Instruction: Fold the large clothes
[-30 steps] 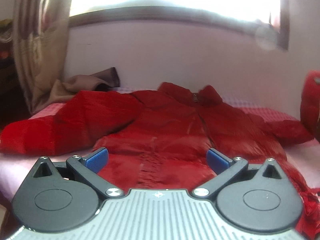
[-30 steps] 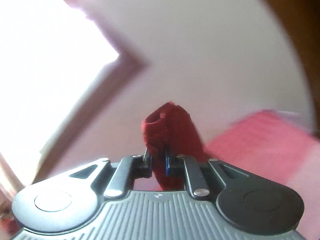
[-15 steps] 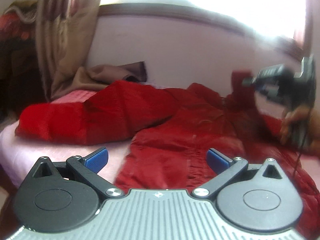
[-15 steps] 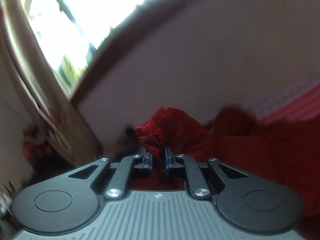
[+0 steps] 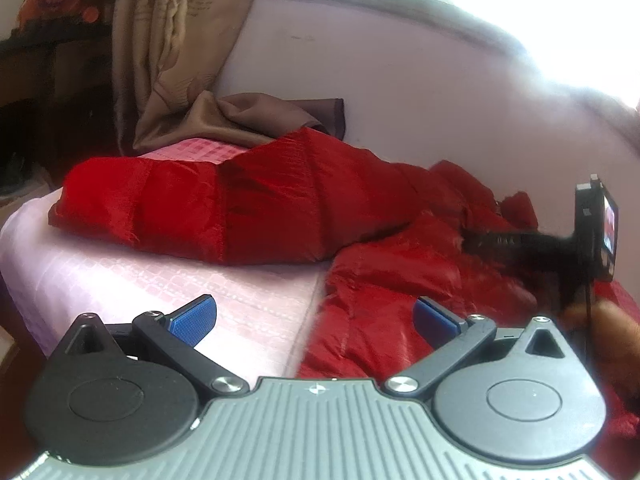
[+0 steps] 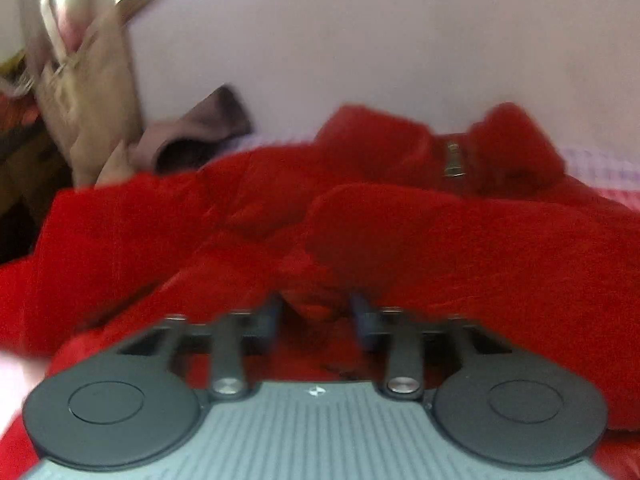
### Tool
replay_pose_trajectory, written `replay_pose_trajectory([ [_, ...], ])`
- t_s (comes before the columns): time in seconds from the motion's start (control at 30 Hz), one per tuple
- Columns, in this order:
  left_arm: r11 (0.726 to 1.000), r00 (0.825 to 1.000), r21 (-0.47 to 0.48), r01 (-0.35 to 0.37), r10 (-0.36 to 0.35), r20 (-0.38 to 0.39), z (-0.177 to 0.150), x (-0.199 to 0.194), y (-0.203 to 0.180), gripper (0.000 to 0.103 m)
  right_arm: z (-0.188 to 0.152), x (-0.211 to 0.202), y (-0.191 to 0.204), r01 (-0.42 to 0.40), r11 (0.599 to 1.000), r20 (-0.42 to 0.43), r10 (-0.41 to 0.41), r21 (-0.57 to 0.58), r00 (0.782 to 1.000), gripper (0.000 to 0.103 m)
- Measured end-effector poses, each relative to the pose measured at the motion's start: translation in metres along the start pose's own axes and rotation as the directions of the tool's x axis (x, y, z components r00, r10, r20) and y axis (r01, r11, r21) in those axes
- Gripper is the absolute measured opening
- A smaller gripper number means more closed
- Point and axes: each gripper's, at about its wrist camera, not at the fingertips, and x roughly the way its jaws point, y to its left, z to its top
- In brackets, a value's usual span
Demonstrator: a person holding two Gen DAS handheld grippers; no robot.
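Our left tool (image 5: pixel 314 318) hangs wide open, empty, over the bed (image 5: pixel 160 276) edge. Our right tool (image 6: pixel 316 320) stands part open around the red jacket (image 6: pixel 440 240) sleeve; we should lay it flat across the chest.

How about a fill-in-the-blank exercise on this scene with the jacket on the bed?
1. The jacket spread out here is ___ in colour.
2. The bedsheet under it is ___.
3. The left gripper has ___ finger pads.
4. Its jaws stand ___, holding nothing.

Missing words: red; pink; blue; open.
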Motion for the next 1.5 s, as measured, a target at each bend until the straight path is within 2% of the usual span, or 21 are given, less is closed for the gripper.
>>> replay_pose_trajectory([
  [0.07, 0.999, 1.0, -0.04, -0.002, 0.003, 0.008, 0.005, 0.002, 0.012, 0.103, 0.0, -0.006, 0.007, -0.011, 1.0, -0.007, 0.011, -0.029, 1.0, 0.08],
  [0.1, 0.998, 1.0, -0.062, -0.002, 0.003, 0.017, 0.008, 0.002, 0.02, 0.103, 0.002, -0.012, 0.01, -0.016, 1.0, 0.004, 0.016, -0.017, 1.0, 0.08],
  [0.17, 0.993, 1.0, -0.118, -0.02, 0.022, 0.02, 0.013, 0.004, 0.04, 0.103, 0.004, -0.035, 0.009, -0.077, 0.996, 0.063, 0.075, 0.034, 0.995, 0.08],
  [0.23, 0.978, 0.999, -0.205, -0.024, 0.029, 0.021, 0.019, 0.007, 0.067, 0.101, 0.002, -0.062, 0.01, -0.158, 0.985, 0.107, 0.15, 0.064, 0.983, 0.082],
  [0.3, 0.961, 0.999, -0.273, -0.042, 0.049, 0.019, 0.026, 0.012, 0.095, 0.098, -0.006, -0.088, 0.012, -0.232, 0.97, 0.136, 0.222, 0.066, 0.966, 0.089],
  [0.4, 0.944, 0.999, -0.328, -0.044, 0.049, 0.007, 0.036, 0.024, 0.134, 0.094, -0.028, -0.124, 0.013, -0.313, 0.948, 0.15, 0.301, 0.061, 0.942, 0.092],
  [0.47, 0.928, 0.997, -0.364, -0.077, 0.071, -0.031, 0.042, 0.036, 0.158, 0.091, -0.041, -0.139, 0.014, -0.337, 0.94, 0.147, 0.325, 0.059, 0.934, 0.092],
  [0.53, 0.904, 0.997, -0.422, -0.073, 0.063, -0.038, 0.045, 0.044, 0.179, 0.09, -0.055, -0.152, 0.011, -0.35, 0.935, 0.144, 0.338, 0.062, 0.93, 0.092],
  [0.6, 0.883, 0.993, -0.454, -0.118, 0.103, -0.057, 0.05, 0.054, 0.197, 0.09, -0.064, -0.161, 0.008, -0.346, 0.936, 0.13, 0.335, 0.069, 0.933, 0.092],
  [0.67, 0.878, 0.995, -0.469, -0.096, 0.085, -0.044, 0.058, 0.06, 0.208, 0.09, -0.072, -0.169, 0.003, -0.341, 0.936, 0.118, 0.33, 0.082, 0.936, 0.092],
  [0.7, 0.88, 0.994, -0.462, -0.108, 0.1, -0.043, 0.061, 0.062, 0.209, 0.088, -0.074, -0.172, 0.001, -0.34, 0.936, 0.115, 0.33, 0.091, 0.937, 0.092],
  [0.77, 0.884, 0.991, -0.447, -0.134, 0.122, -0.056, 0.067, 0.071, 0.212, 0.08, -0.079, -0.177, -0.004, -0.335, 0.936, 0.119, 0.322, 0.112, 0.939, 0.092],
  [0.8, 0.887, 0.99, -0.439, -0.14, 0.127, -0.06, 0.069, 0.076, 0.213, 0.063, -0.082, -0.18, -0.007, -0.334, 0.934, 0.123, 0.32, 0.124, 0.939, 0.092],
  [0.83, 0.893, 0.987, -0.421, -0.159, 0.145, -0.064, 0.072, 0.08, 0.212, 0.035, -0.084, -0.183, -0.01, -0.332, 0.933, 0.129, 0.315, 0.141, 0.94, 0.092],
  [0.87, 0.9, 0.987, -0.406, -0.16, 0.145, -0.069, 0.073, 0.083, 0.211, 0.027, -0.088, -0.187, -0.013, -0.331, 0.931, 0.138, 0.312, 0.156, 0.94, 0.092],
  [0.93, 0.905, 0.986, -0.393, -0.164, 0.157, -0.05, 0.077, 0.083, 0.206, 0.012, -0.092, -0.195, -0.019, -0.344, 0.92, 0.156, 0.318, 0.189, 0.935, 0.092],
  [1.03, 0.932, 0.976, -0.302, -0.202, 0.217, 0.018, 0.094, 0.074, 0.182, 0.009, -0.093, -0.208, -0.029, -0.349, 0.91, 0.186, 0.312, 0.224, 0.932, 0.092],
  [1.17, 0.955, 0.971, -0.256, -0.147, 0.188, 0.144, 0.122, 0.041, 0.138, 0.009, -0.092, -0.225, -0.042, -0.317, 0.922, 0.236, 0.265, 0.224, 0.935, 0.092],
  [1.23, 0.971, 0.968, -0.21, -0.11, 0.152, 0.2, 0.139, 0.023, 0.104, 0.009, -0.093, -0.232, -0.051, -0.303, 0.923, 0.248, 0.244, 0.239, 0.938, 0.092],
  [1.33, 0.99, 0.964, -0.14, -0.022, 0.058, 0.259, 0.158, 0.0, 0.049, 0.009, -0.096, -0.24, -0.065, -0.268, 0.93, 0.264, 0.201, 0.251, 0.944, 0.092],
  [1.5, 0.989, 0.95, -0.042, 0.144, -0.126, 0.285, 0.176, -0.016, -0.053, 0.009, -0.104, -0.25, -0.089, -0.241, 0.929, 0.272, 0.163, 0.283, 0.948, 0.092],
])
